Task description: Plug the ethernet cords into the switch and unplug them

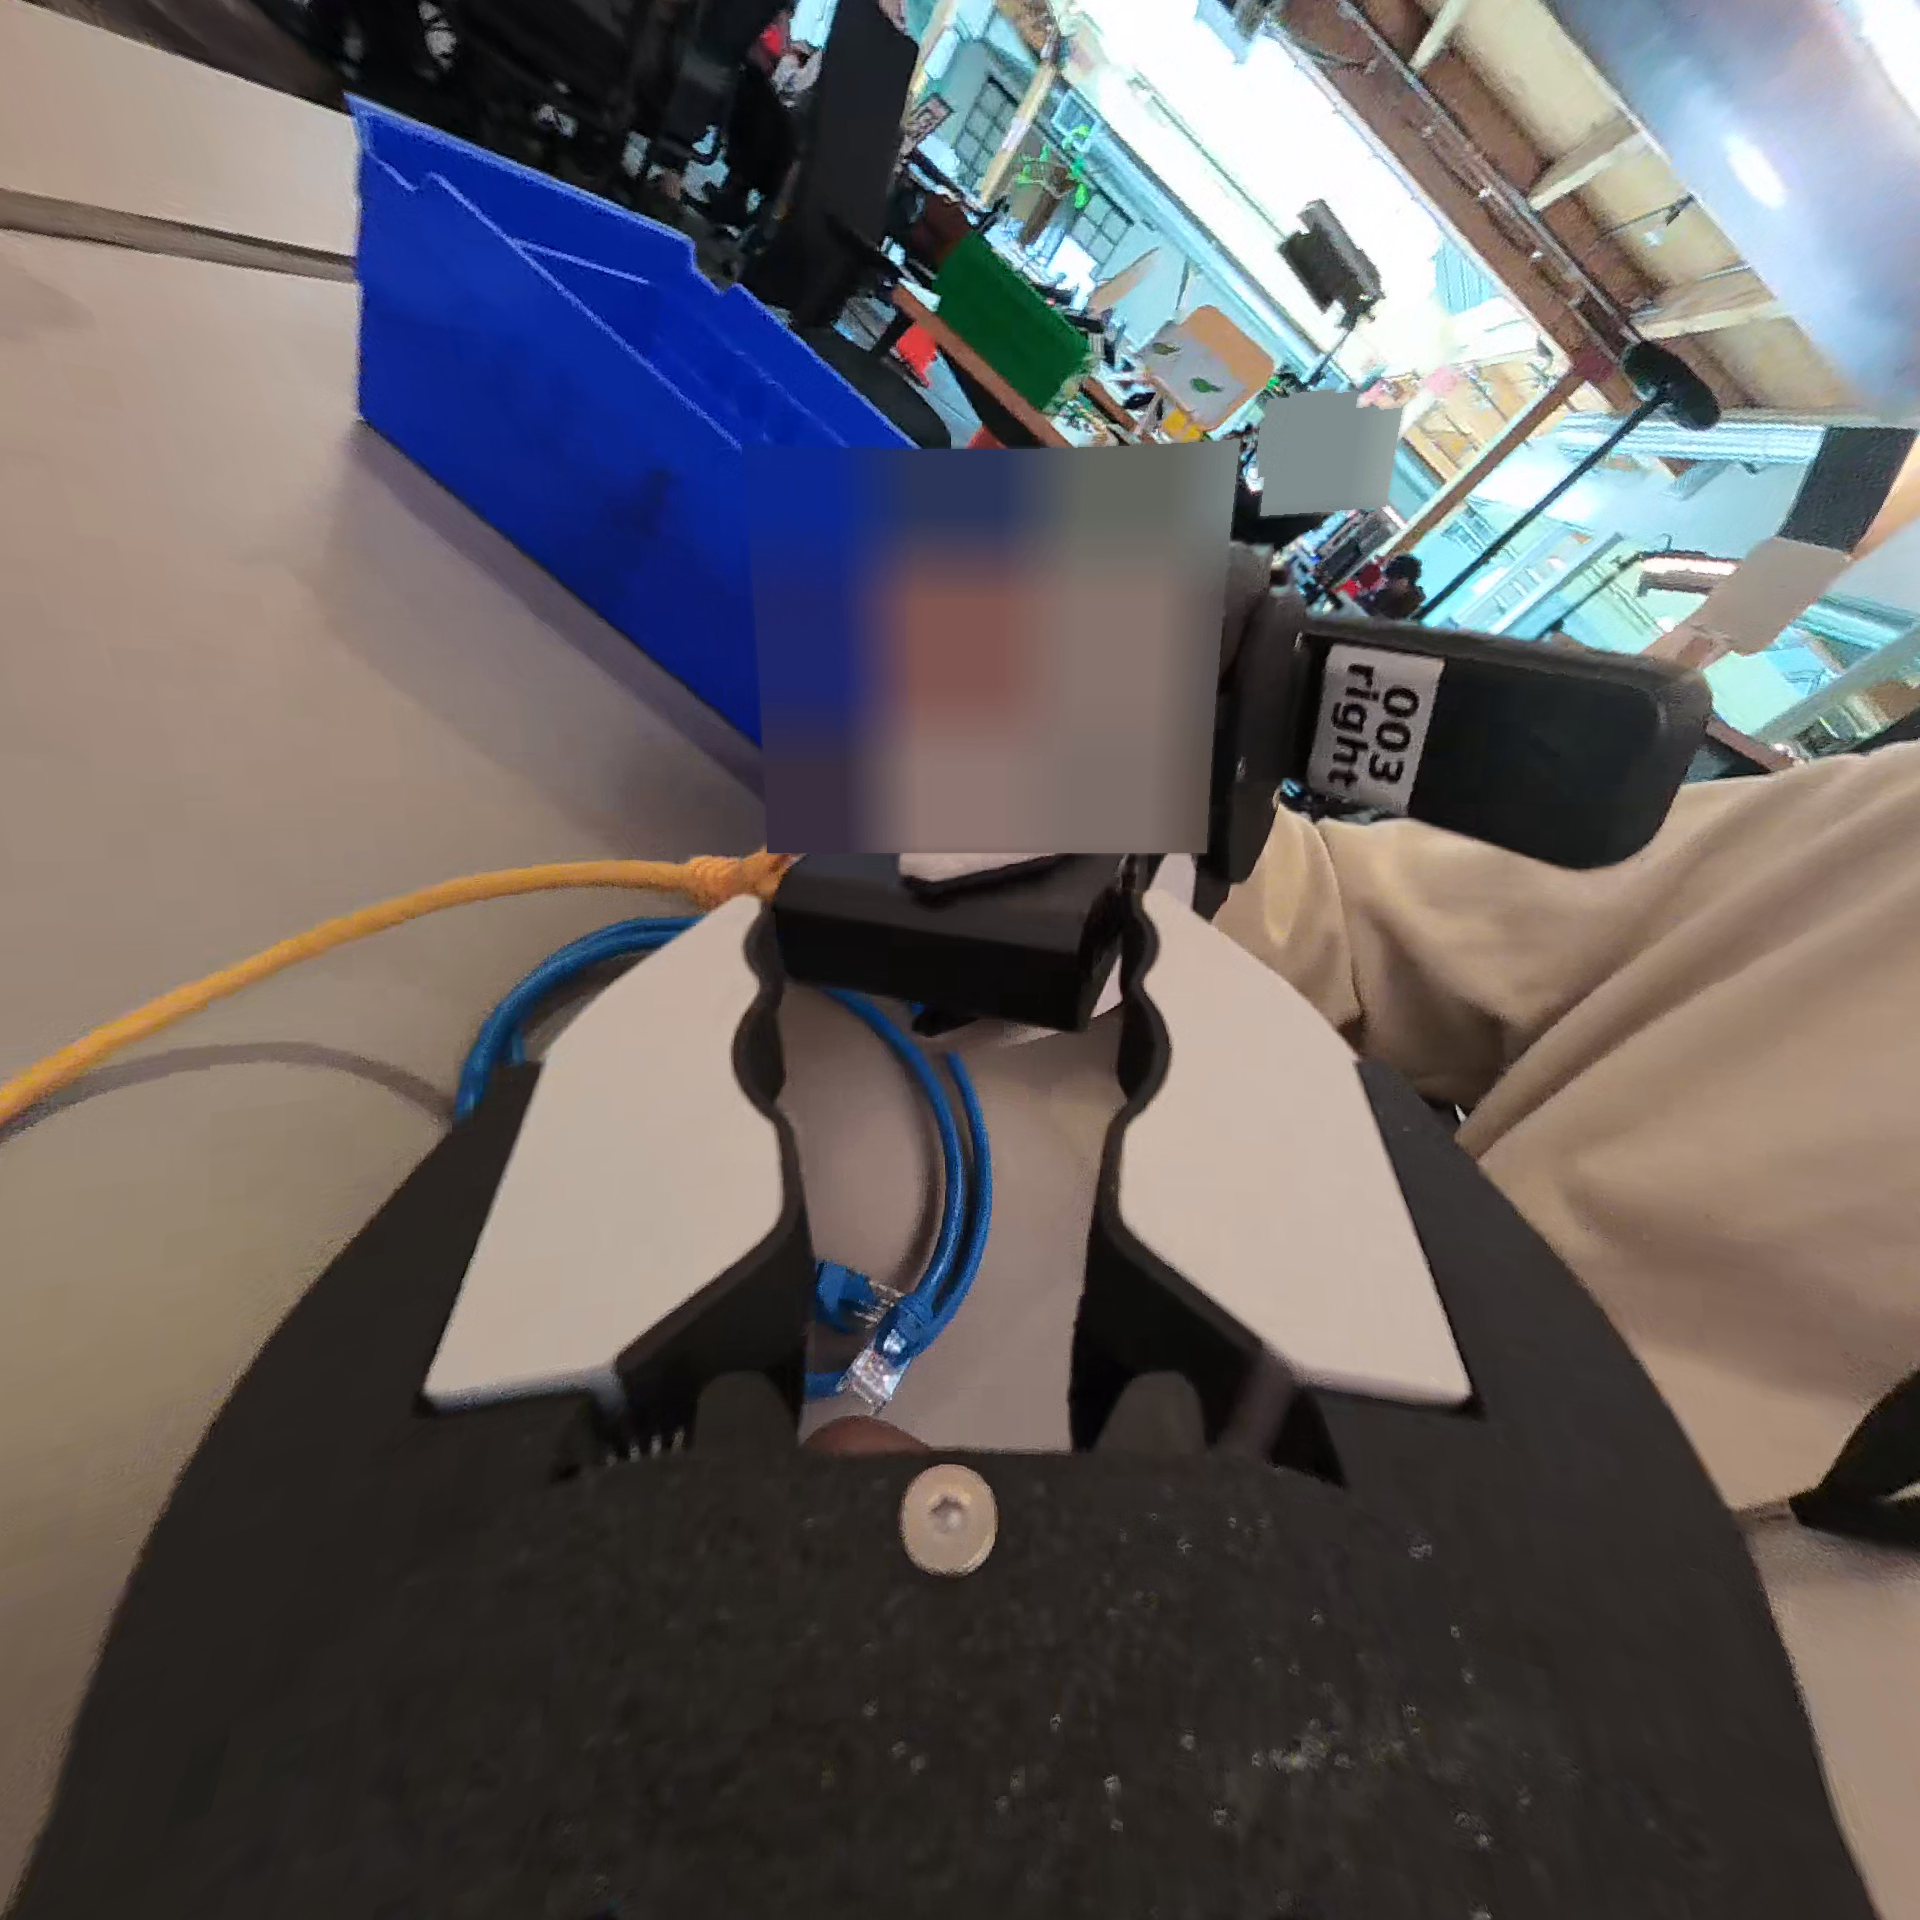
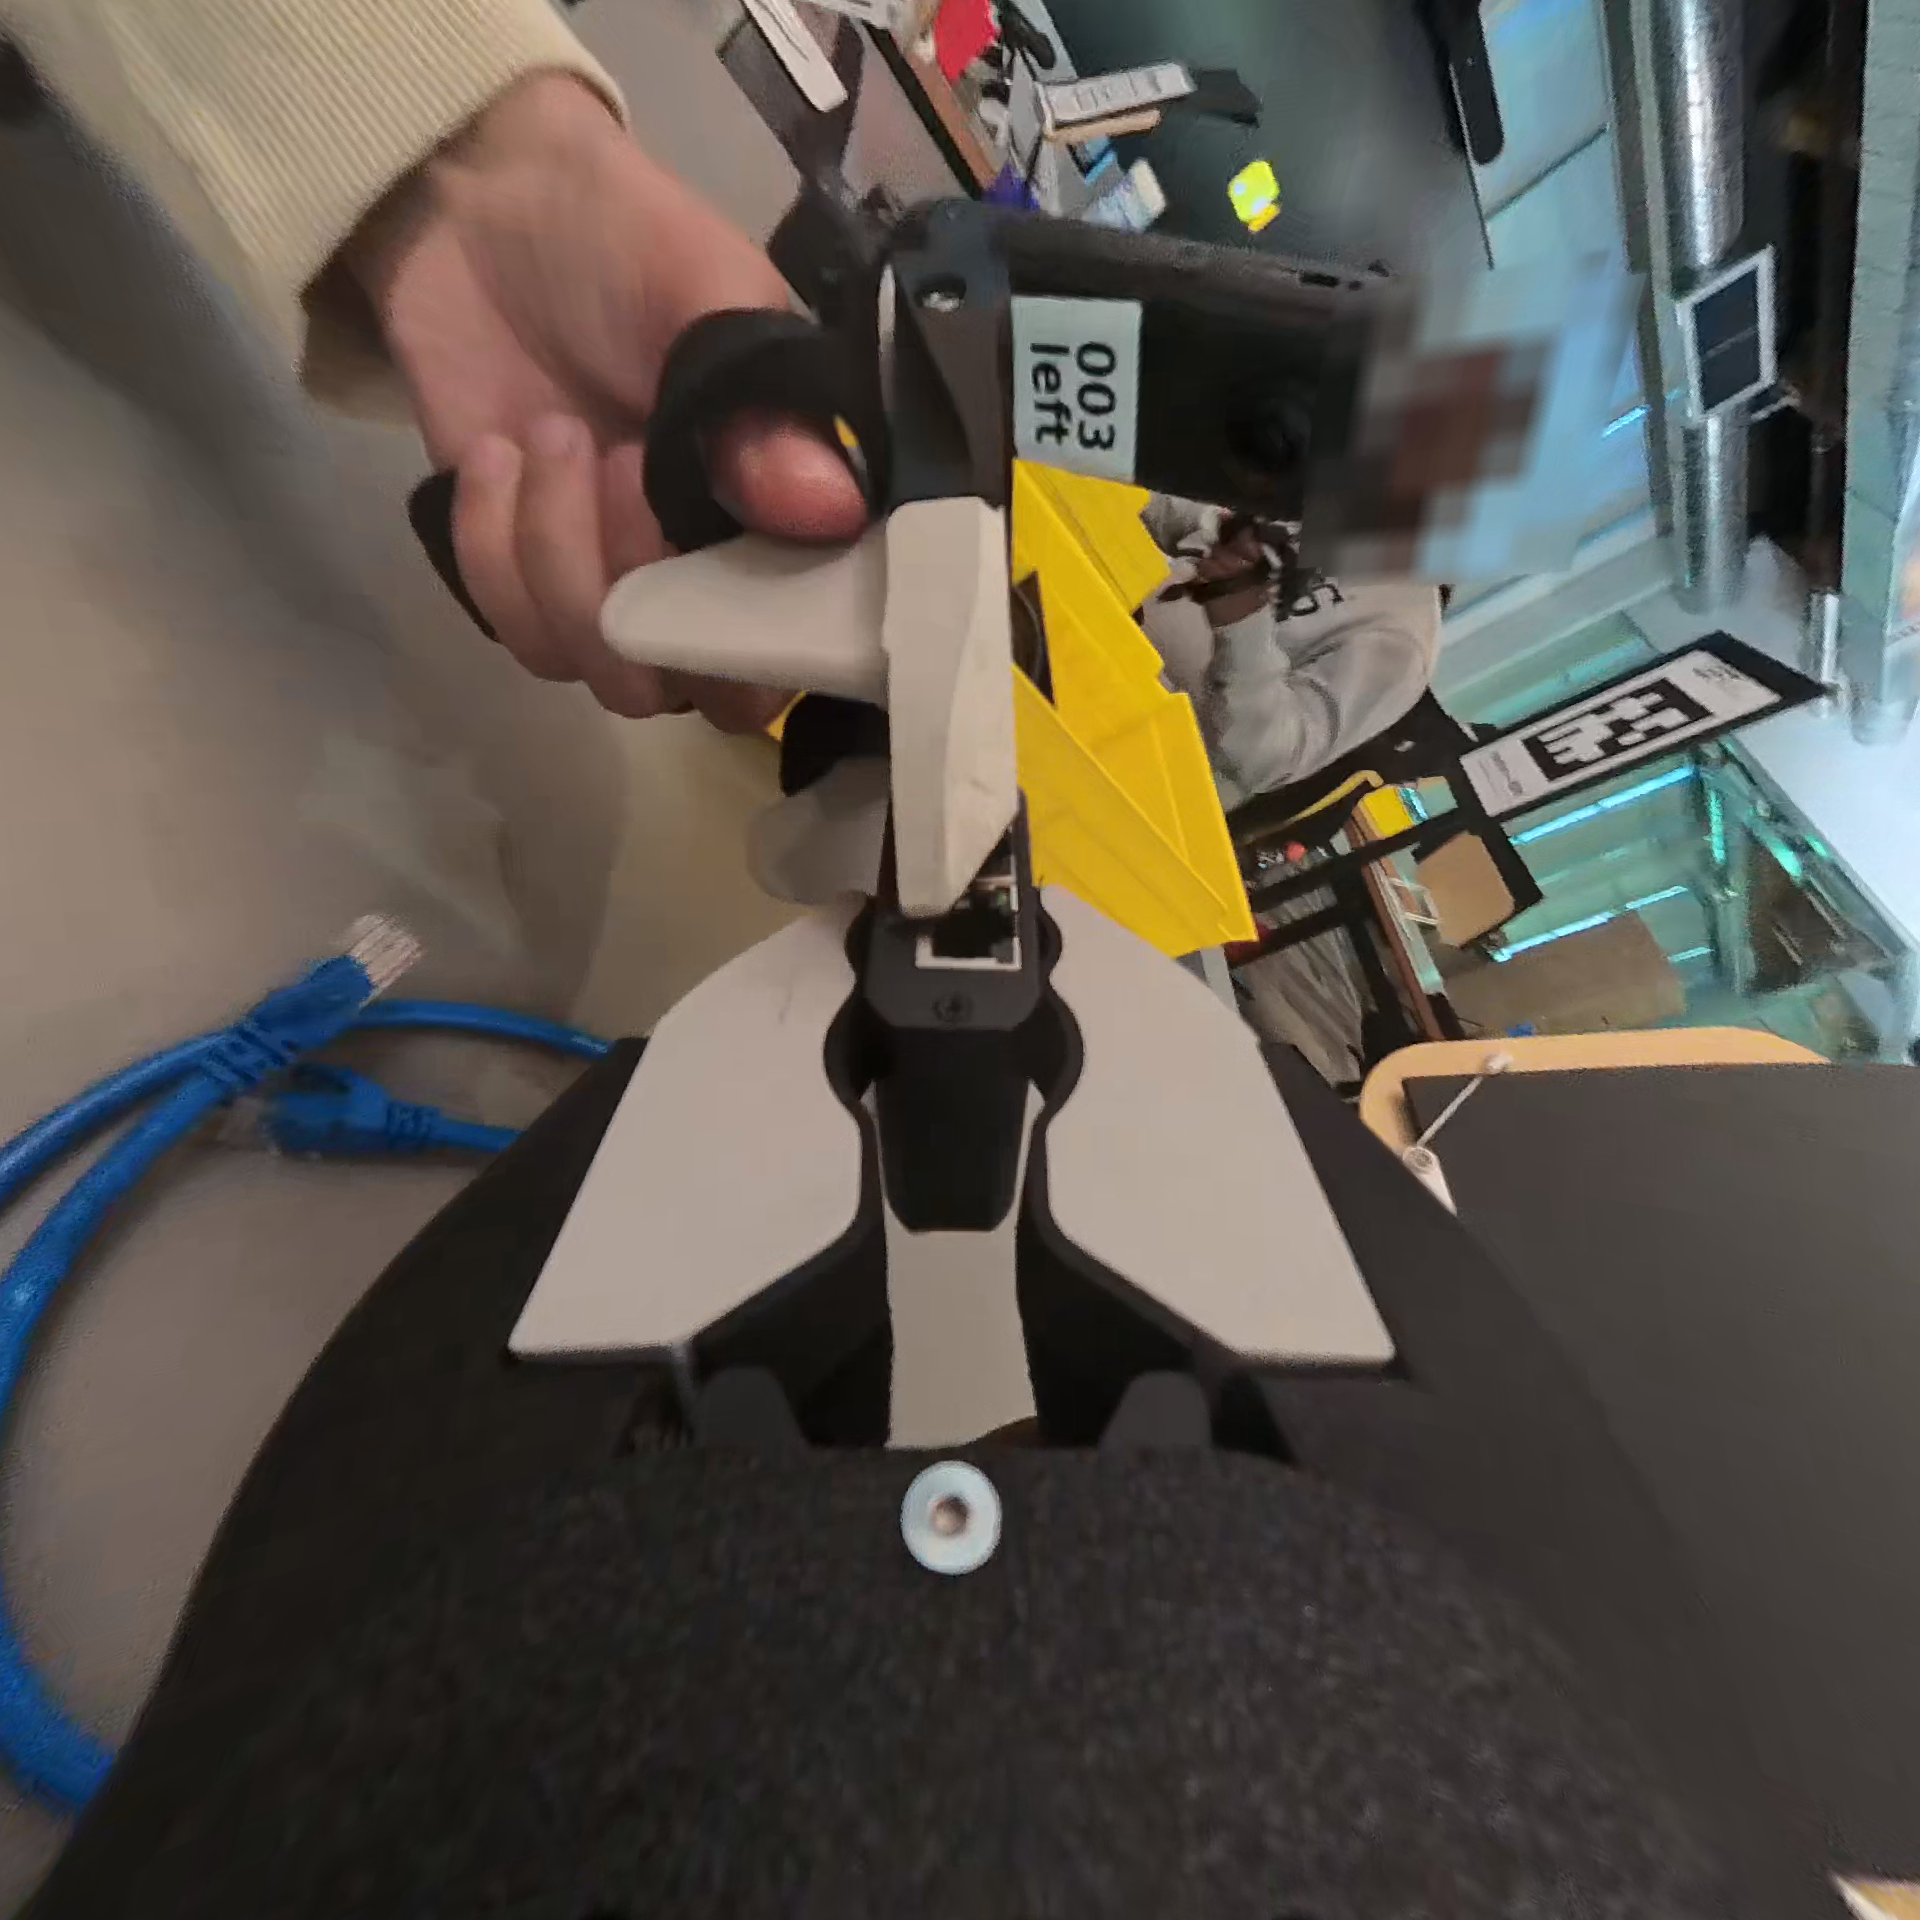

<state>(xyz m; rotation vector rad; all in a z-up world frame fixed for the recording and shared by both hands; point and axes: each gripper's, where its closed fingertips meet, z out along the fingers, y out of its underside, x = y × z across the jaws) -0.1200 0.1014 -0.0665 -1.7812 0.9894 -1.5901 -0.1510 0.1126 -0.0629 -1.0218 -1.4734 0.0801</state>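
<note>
Here your right gripper (image 2: 951,966) clamps the switch (image 2: 951,1039); your left gripper (image 1: 948,966) brackets it, grip unclear. Blue cords (image 1: 940,1164) lie unplugged on the tabletop (image 1: 208,675).

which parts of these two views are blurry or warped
Left wrist view: the blue bin and background smear with motion, and the room tilts and bows at the edges; the blue cable stays fairly crisp. Right wrist view: the hand and blue plug tip are soft, while the switch port reads sharp.
</note>
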